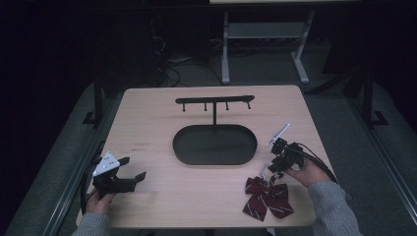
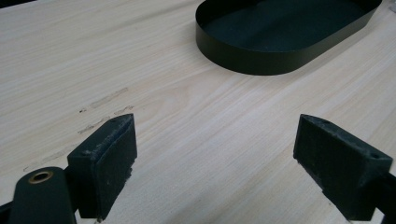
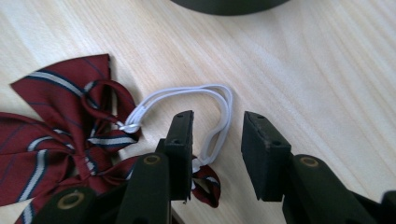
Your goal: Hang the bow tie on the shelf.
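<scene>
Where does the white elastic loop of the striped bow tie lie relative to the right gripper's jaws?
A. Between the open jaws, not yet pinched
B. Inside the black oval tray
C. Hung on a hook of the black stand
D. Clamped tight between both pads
A: in the right gripper view the white elastic loop of the bow tie curves into the gap of the right gripper, whose pads stand apart from it.

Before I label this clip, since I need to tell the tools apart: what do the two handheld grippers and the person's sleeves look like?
Both are black, two-jawed tools with flat rectangular pads. The left gripper carries a grey three-cornered plate with small dots; brass-coloured rings sit near its jaw bases. The right gripper has a pale plate too, and a black cable trailing back. Both sleeves are grey knit.
</scene>
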Available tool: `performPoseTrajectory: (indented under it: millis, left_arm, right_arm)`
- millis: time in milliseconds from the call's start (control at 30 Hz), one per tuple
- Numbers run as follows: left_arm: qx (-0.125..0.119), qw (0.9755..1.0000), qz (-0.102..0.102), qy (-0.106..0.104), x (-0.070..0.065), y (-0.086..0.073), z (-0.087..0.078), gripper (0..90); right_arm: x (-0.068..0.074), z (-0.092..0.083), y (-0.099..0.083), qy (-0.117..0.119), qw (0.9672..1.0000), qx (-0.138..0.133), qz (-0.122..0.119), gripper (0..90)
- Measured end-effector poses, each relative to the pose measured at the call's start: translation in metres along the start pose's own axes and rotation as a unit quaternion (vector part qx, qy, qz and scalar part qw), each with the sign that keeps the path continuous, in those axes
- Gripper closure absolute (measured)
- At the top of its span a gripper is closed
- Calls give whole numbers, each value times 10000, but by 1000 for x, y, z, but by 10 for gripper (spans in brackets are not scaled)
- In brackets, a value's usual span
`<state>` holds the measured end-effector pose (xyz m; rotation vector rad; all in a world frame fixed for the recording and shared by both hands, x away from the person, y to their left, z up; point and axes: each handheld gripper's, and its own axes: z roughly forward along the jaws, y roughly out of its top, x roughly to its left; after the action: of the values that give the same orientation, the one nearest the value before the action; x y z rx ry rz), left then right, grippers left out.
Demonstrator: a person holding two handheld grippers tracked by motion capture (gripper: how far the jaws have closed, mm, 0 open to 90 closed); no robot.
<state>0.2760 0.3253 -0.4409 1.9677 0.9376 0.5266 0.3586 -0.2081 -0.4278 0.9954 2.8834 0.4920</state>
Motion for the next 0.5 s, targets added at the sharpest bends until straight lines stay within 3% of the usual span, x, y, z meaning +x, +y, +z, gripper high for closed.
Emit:
performPoseTrajectory:
  millis: [233, 500]
  left_arm:
    - [16, 10000, 4, -8, 0, 1, 0, 129]
    - [17, 10000, 31, -13, -1, 1, 0, 129]
  right_arm:
    - [-3, 8, 2, 13, 9998, 174, 56, 645]
    - [-6, 15, 5, -38, 9993, 362, 49, 722]
